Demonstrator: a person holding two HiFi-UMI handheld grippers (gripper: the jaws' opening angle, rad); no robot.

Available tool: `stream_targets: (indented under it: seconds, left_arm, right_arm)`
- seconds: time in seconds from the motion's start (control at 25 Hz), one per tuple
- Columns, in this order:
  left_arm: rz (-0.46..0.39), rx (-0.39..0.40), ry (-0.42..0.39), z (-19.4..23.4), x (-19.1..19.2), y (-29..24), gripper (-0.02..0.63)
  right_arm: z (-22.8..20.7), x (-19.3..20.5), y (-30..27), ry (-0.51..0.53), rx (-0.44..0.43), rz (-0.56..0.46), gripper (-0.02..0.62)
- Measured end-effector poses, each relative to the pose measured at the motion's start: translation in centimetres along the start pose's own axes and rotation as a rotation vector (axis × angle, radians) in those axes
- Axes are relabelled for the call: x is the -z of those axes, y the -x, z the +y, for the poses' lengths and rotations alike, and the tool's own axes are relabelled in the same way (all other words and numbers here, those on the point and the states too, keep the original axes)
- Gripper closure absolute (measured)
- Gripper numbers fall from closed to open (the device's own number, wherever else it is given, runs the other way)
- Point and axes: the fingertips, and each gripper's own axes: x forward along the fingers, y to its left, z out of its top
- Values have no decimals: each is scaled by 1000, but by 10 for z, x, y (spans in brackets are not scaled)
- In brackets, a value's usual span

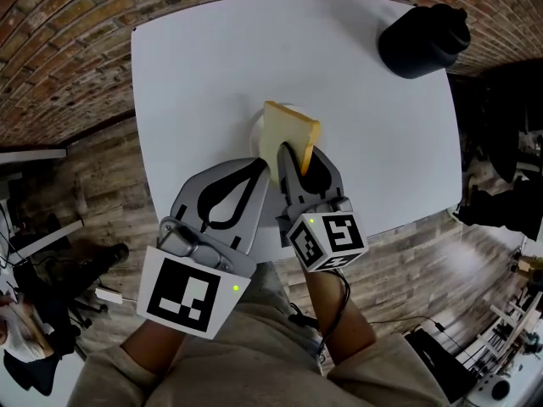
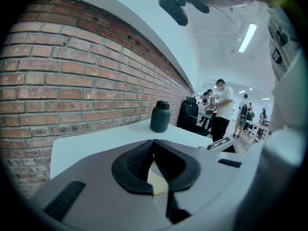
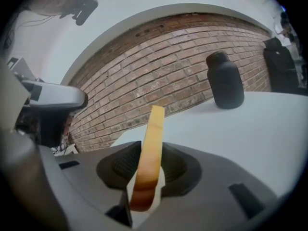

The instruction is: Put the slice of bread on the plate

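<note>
The slice of bread stands on edge between the jaws of my right gripper, which is shut on it. In the right gripper view the slice rises edge-on from between the black pads, with its browned crust lowest. It hangs over a small white plate on the white table; only the plate's left rim shows. My left gripper is shut and holds nothing, just left of the right one at the plate's near edge. Its tips meet, with a pale patch visible below them.
A black bottle stands at the table's far right corner, also seen as the bottle and the bottle. A brick wall runs behind the table. Several people stand far off in the room beyond.
</note>
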Motion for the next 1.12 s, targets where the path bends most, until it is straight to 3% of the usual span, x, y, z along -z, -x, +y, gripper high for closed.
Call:
stream_targets:
  seconds: [0.08,0.2,0.64,0.8,0.92,1.12]
  left_arm:
    - [-5,3,5,-1,0,-1,595]
    - [-8,11,4,-4,-1,-1,595]
    - [-17,10,17,-2,-2,1,595]
    - [-19,8,18,-2,-4,1,595]
    - [-19,11,18,-3,-4,1,595]
    - [-17,10,20,-4,-4,3,595]
  right_arm:
    - [-1,3,-2,67,18,25,475]
    - [-5,14,-3,137,48,89,385]
    - [-22,23,-5,296,185,197,290]
    - [-31,29,-7,293,209,235,177]
    - [-36,33,-4,262,224,245,172]
    - [-39,31,-2,296,269,260,158]
